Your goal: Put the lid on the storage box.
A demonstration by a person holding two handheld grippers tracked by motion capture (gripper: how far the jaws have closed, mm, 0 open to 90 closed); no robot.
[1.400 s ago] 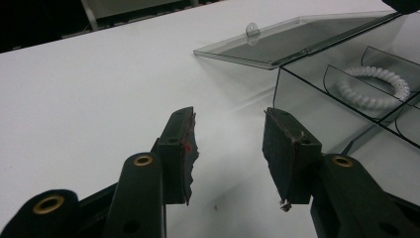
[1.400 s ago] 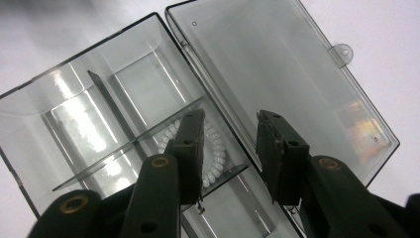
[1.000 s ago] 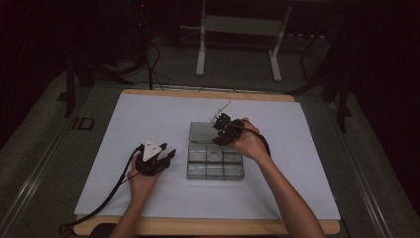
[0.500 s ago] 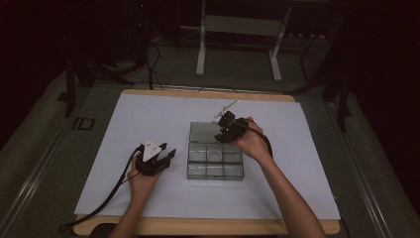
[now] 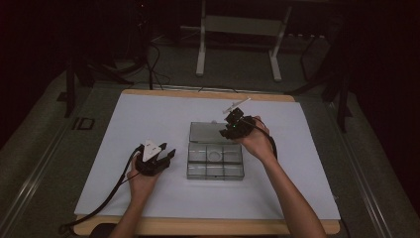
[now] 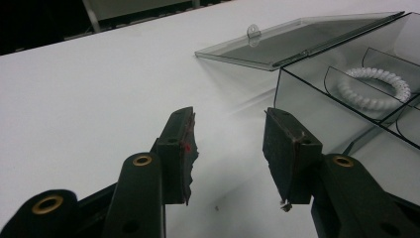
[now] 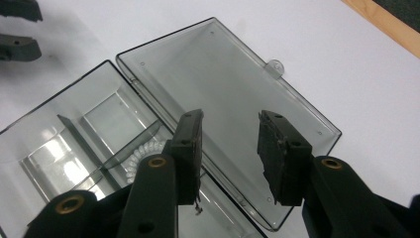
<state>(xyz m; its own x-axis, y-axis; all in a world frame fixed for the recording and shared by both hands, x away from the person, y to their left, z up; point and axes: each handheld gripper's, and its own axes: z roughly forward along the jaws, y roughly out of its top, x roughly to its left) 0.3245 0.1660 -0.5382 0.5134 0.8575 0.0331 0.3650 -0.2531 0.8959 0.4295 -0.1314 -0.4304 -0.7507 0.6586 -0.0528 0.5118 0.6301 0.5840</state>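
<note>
A clear plastic compartment box lies open in the middle of the white board, its lid flat on the board behind it. A white coiled ring rests in one middle compartment. My right gripper hovers over the lid's right part, jaws open with nothing between them; in the right gripper view the lid lies under the jaws and the coiled ring is at their left. My left gripper rests left of the box, open and empty, facing the box wall and ring.
The white board sits on a wooden table whose edge runs along the front. A cable trails from the left gripper to the front left. A metal stand is on the dark floor beyond the table.
My right gripper has drifted slightly to the right and back over the open lid. The left gripper, the box and the ring are where they were.
</note>
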